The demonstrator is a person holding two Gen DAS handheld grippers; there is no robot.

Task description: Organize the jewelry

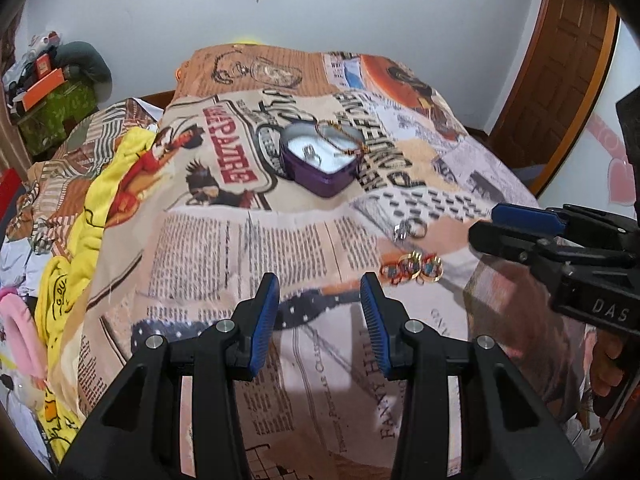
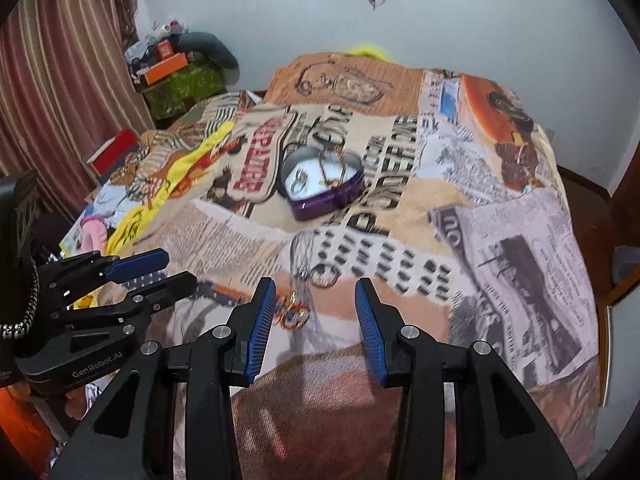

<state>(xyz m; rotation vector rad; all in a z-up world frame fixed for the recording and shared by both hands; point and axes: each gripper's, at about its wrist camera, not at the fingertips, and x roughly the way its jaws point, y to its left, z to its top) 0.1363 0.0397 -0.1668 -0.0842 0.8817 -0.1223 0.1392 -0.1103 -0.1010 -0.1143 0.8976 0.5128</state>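
Left gripper (image 1: 320, 292) angled down over printed bedspread (image 1: 248, 240), jaws parted, empty. Right gripper (image 2: 315, 300) same tilt, parted, empty, above gold rings (image 2: 294, 312). Silver ring (image 2: 325, 275) just beyond. Heart-shaped purple tin (image 1: 320, 160) farther back, open, jewelry inside.

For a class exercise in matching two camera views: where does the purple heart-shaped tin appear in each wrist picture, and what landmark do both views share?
Left wrist view: the purple heart-shaped tin sits just above centre on the printed bedspread, lid off.
Right wrist view: the tin lies above centre, beyond the gripper fingers.
Shared landmark: the red-lettered label print just left of the tin.
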